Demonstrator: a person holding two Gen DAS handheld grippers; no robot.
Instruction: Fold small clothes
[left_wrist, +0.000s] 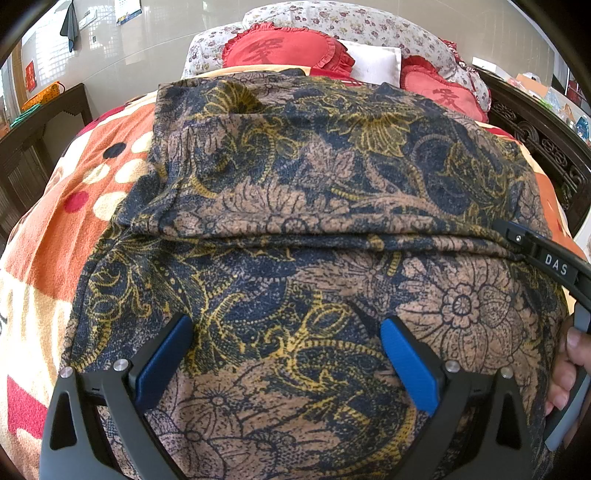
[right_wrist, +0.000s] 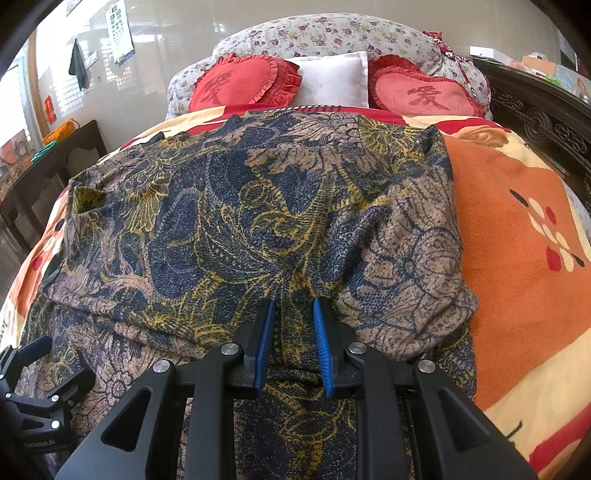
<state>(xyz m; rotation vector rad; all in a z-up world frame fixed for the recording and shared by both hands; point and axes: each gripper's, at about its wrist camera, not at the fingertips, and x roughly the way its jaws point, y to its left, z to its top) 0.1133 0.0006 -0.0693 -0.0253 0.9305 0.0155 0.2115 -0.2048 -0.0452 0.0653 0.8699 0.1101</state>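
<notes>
A garment (left_wrist: 314, 192) with a brown, navy and yellow flower print lies spread on the bed, with a fold line running across it; it also fills the right wrist view (right_wrist: 240, 221). My left gripper (left_wrist: 286, 332) is wide open and empty, hovering over the near part of the cloth. My right gripper (right_wrist: 294, 314) has its jaws narrowed around a raised ridge of the garment's near edge, with a small gap showing between the blue pads (right_wrist: 321, 343). The right gripper's body shows at the right edge of the left wrist view (left_wrist: 546, 258).
The garment lies on an orange, cream and red blanket (right_wrist: 517, 240). Two red heart cushions (right_wrist: 243, 83) and a white pillow (right_wrist: 332, 83) sit at the head. A dark carved bed frame (right_wrist: 546, 125) runs along the right; a dark side table (right_wrist: 55, 158) stands left.
</notes>
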